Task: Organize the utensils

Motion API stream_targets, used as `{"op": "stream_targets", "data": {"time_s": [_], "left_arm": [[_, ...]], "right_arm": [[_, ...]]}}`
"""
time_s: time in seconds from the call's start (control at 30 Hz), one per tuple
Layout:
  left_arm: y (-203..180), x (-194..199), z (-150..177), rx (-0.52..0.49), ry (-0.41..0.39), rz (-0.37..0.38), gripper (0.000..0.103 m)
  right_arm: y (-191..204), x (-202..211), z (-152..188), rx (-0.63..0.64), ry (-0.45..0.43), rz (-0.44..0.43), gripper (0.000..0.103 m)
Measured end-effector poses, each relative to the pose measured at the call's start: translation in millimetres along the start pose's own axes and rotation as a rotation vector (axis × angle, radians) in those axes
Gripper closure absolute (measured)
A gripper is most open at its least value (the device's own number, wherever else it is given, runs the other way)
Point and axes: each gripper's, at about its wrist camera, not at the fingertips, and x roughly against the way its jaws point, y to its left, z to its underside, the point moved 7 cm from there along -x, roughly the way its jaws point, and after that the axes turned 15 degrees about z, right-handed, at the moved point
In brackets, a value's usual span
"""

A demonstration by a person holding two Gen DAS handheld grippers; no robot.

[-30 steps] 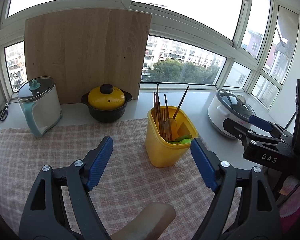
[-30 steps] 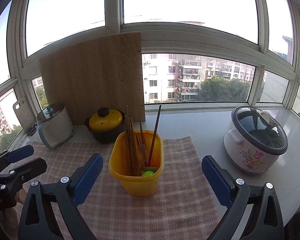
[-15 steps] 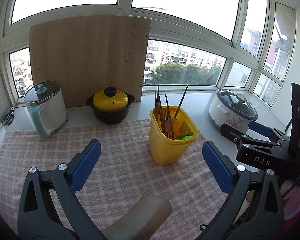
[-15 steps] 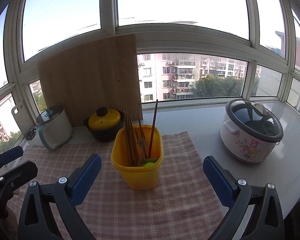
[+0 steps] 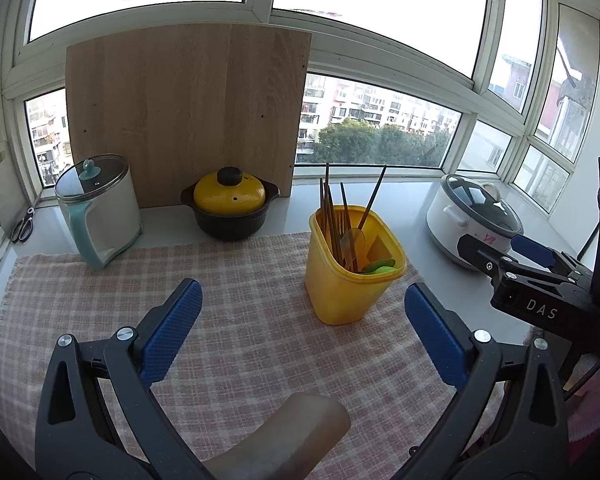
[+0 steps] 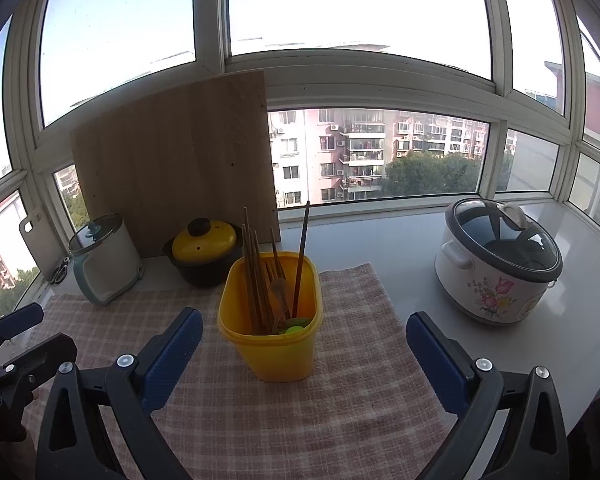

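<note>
A white table point(image 6: 400, 248) fills the lower half of both views, running under a bank of windows. A pink checked cloth point(image 5: 260, 340) covers its near part, reaching from the left edge to past the middle of the frame. A large wooden board point(image 5: 188, 112) leans upright against the window frame in the upper left. To the right, off the cloth, sits a white rice cooker point(image 6: 496, 264) with a flower print and a glass lid. At the left, at the far edge of the cloth, stands a white and pale green kettle point(image 5: 100, 208) with a glass lid; beside it, in front of the board, is a black pot with a yellow lid point(image 5: 230, 208).

The yellow utensil holder point(image 6: 272, 316) stands on the cloth, at the centre of the right wrist view and right of centre in the left wrist view. Dark chopsticks point(image 6: 254, 276) stand upright in it, with a wooden spoon point(image 5: 352, 240) and something green point(image 5: 378, 266) lower down.

The left gripper point(image 5: 300, 336) hovers over the cloth at the bottom of its frame, its blue fingers point(image 5: 168, 332) spread wide with nothing between them. The right gripper point(image 6: 304, 356) is likewise spread wide and empty; the holder lies just beyond its fingers point(image 6: 172, 356), untouched. Small scissors point(image 5: 22, 226) lie at the far left.
</note>
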Motion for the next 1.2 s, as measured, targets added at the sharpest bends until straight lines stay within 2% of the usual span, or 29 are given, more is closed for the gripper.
{"op": "stream_targets", "data": {"time_s": [1.2], "left_arm": [[5.3,-6.3,0.7,0.002,0.01,-0.015,0.0]], "right_arm": [[1.1,-8.5,6.2,-0.001,0.026,0.007,0.0]]}}
